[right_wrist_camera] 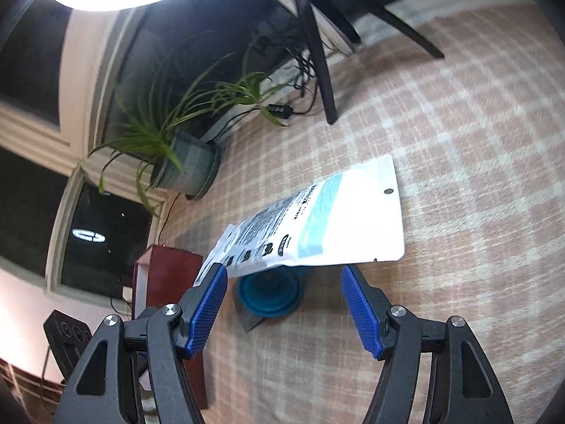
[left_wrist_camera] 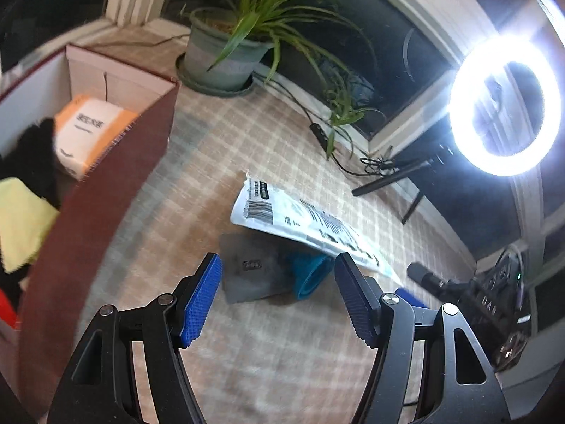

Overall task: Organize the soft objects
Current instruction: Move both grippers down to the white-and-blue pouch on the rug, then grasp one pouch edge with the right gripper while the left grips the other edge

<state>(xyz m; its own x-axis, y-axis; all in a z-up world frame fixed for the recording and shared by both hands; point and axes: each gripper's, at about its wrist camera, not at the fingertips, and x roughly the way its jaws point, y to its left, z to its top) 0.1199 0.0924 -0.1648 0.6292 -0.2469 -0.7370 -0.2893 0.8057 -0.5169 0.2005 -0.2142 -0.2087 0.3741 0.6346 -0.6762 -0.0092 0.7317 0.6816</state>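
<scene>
On the checked cloth lie a grey folded cloth (left_wrist_camera: 247,275), a teal rolled soft item (left_wrist_camera: 310,275) and a white printed pouch (left_wrist_camera: 303,226) that leans over them. My left gripper (left_wrist_camera: 279,296) hovers open just short of the grey cloth and teal roll, nothing between its blue pads. In the right wrist view the white pouch (right_wrist_camera: 335,226) rests on the teal roll (right_wrist_camera: 270,295), with a grey corner (right_wrist_camera: 250,321) under it. My right gripper (right_wrist_camera: 284,304) is open, the teal roll lying just ahead between its fingers, untouched.
A dark red box (left_wrist_camera: 116,190) at the left holds an orange-and-white pack (left_wrist_camera: 88,130), yellow cloth (left_wrist_camera: 21,222) and black fabric. A potted plant (left_wrist_camera: 226,56) stands behind. A ring light (left_wrist_camera: 505,106) on a tripod and cables sit at the right, near dark windows.
</scene>
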